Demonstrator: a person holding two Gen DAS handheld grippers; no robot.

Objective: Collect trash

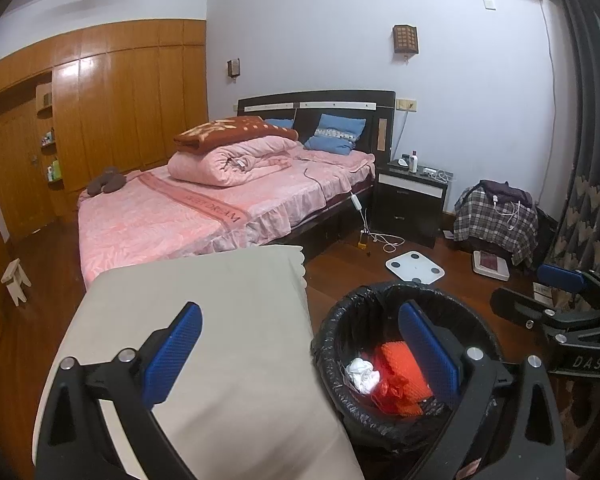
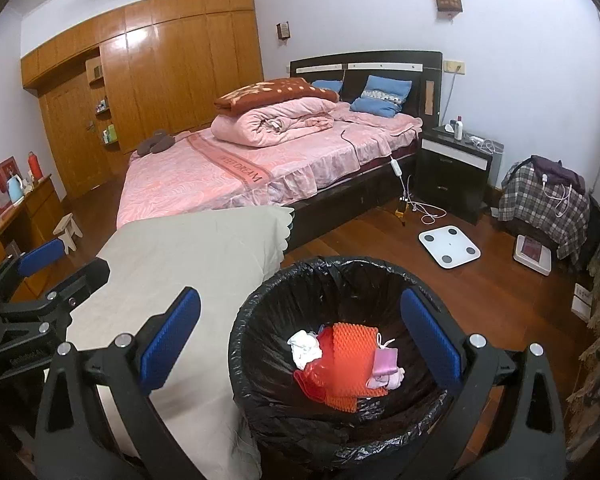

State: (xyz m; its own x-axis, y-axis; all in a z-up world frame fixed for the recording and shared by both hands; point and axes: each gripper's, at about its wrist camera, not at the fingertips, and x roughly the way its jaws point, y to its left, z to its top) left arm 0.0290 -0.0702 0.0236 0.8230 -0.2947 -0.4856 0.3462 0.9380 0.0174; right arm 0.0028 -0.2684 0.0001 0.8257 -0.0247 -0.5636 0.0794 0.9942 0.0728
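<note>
- Blue-padded fingers of the left gripper (image 1: pixel 300 354) filled the lower part of the left wrist view, spread wide and holding nothing.
- Right gripper (image 2: pixel 300 344) stood likewise wide and empty in the lower part of its own view.
- Round bin lined with a black plastic bag (image 2: pixel 260 344) sat at lower centre of the right wrist view, directly below and between the right gripper's fingers; in the left wrist view it lay toward lower right, under the right-hand finger only. Judgement: the right gripper was nearer.
- Trash already lay in the bin: an orange foam net (image 2: pixel 350 360), a crumpled white tissue (image 2: pixel 304 346) and a small pink wrapper (image 2: pixel 385 362).
- Beige cloth-covered surface (image 2: pixel 188 264) adjoined the bin at left.
- Legible writing: "SWEET DREAM", inverted, on the pink bedspread (image 2: pixel 204 184); "DAS" on the right gripper body at the right edge of the left wrist view.
</note>
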